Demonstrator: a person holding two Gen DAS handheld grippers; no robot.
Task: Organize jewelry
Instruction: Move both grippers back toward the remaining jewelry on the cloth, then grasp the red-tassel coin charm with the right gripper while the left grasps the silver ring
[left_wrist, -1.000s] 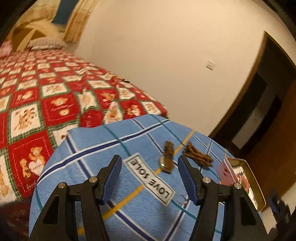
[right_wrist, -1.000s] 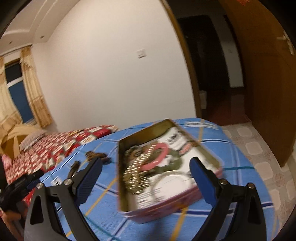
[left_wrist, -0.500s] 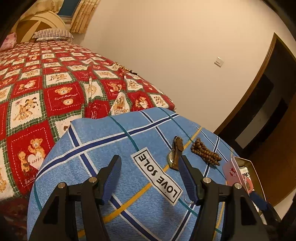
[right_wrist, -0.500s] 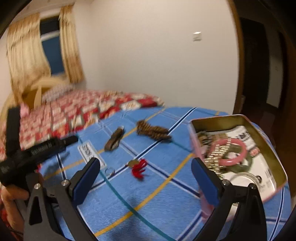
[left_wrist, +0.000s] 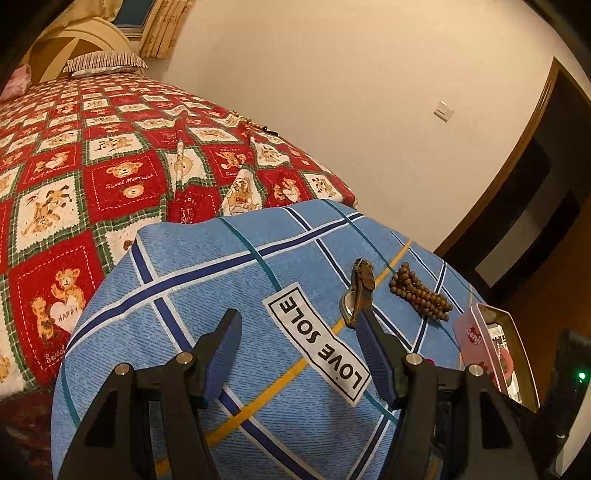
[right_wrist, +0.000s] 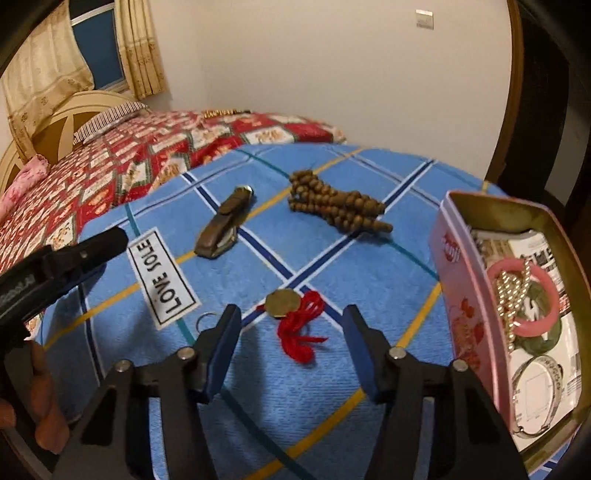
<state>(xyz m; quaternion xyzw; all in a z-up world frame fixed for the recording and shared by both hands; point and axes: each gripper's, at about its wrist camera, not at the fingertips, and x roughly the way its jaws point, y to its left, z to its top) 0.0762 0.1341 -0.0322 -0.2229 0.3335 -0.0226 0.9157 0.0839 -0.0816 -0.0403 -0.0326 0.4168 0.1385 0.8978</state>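
On the blue checked cloth (right_wrist: 369, 266) lie a brass coin pendant (right_wrist: 282, 302) on a red cord (right_wrist: 304, 332), a brown leather watch (right_wrist: 225, 227), a wooden bead string (right_wrist: 336, 206) and a small metal ring (right_wrist: 205, 318). The pink tin box (right_wrist: 461, 295) at right holds a pink bangle (right_wrist: 524, 302), a gold chain and other bracelets. My right gripper (right_wrist: 291, 332) is open and empty, just short of the pendant. My left gripper (left_wrist: 299, 328) is open and empty above the cloth, its right finger near the watch (left_wrist: 360, 291); the beads (left_wrist: 419, 291) and tin (left_wrist: 480, 332) lie beyond.
A "LOVE SOLE" label (left_wrist: 321, 347) is sewn on the cloth. A bed with a red bear-patterned quilt (left_wrist: 92, 177) lies behind, with a beaded item (left_wrist: 251, 123) on its far edge. A dark doorway (left_wrist: 535, 206) is at right.
My right gripper has swung left from over the tin box and come down toward the coin pendant. My left gripper has drawn back slightly; both stay open.
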